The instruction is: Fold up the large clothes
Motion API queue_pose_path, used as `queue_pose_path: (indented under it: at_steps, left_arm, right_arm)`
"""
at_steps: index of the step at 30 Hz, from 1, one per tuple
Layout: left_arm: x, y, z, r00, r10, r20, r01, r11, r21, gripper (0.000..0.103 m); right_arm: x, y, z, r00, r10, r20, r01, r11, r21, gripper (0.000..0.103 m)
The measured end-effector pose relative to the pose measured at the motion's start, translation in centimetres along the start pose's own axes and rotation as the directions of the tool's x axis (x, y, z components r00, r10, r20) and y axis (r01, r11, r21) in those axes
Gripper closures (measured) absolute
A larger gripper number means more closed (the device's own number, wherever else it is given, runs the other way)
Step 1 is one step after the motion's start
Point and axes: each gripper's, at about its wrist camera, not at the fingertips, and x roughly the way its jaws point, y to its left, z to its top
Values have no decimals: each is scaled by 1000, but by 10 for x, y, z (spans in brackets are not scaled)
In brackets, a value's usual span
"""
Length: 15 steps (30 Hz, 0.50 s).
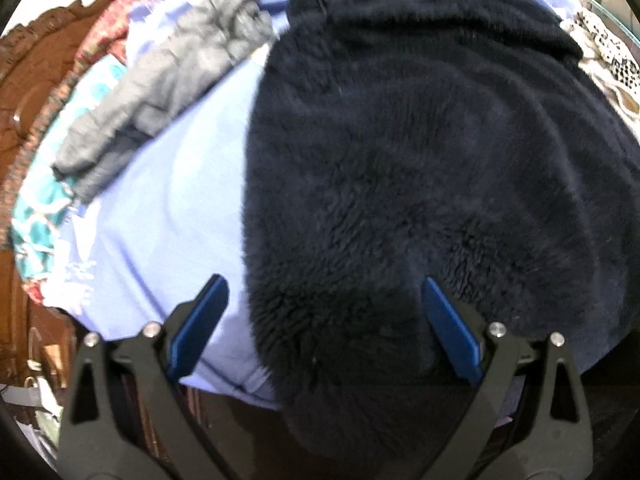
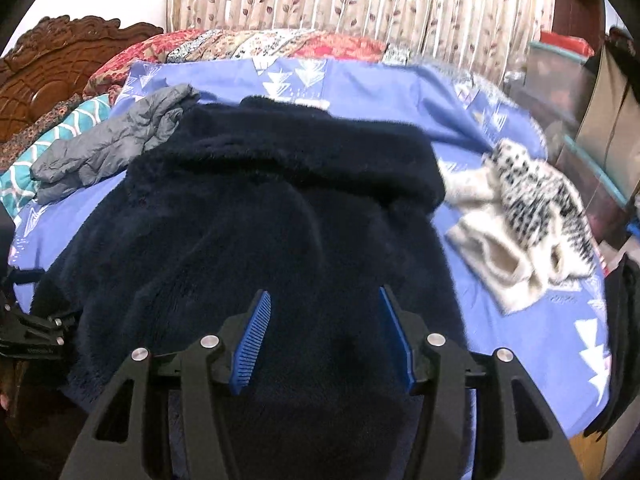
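Note:
A large dark navy fleece garment lies spread on a blue bedsheet; it fills the middle of the right wrist view too. My left gripper is open above the garment's near left edge, its jaws wide apart and empty. My right gripper is open over the garment's near middle, also empty. The left gripper's body shows at the left edge of the right wrist view.
A crumpled grey garment lies to the far left on the sheet, and a white black-patterned knit lies to the right. A carved wooden headboard, patterned pillows and a curtain stand behind. Storage boxes stand at the right.

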Motion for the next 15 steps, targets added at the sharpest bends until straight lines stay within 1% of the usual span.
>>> queue_pose_path:
  at_steps: [2, 3, 7, 9, 15]
  left_arm:
    - [-21, -4, 3, 997, 40, 63, -41, 999, 19, 9]
    - [-34, -7, 5, 992, 68, 107, -72, 997, 34, 9]
    - [-62, -11, 10, 979, 89, 182, -101, 993, 58, 9]
    - [-70, -12, 10, 976, 84, 200, -99, 993, 67, 9]
    - [-72, -11, 14, 975, 73, 209, -90, 994, 70, 9]
  right_arm:
    - [3, 2, -6, 1000, 11, -23, -11, 1000, 7, 28]
    - [5, 3, -9, 999, 15, -37, -15, 1000, 10, 28]
    - [13, 10, -20, 995, 34, -90, -32, 999, 18, 28]
    - [13, 12, -22, 994, 40, -98, -38, 999, 21, 28]
    - [10, 12, -23, 994, 37, -102, -35, 999, 22, 28]
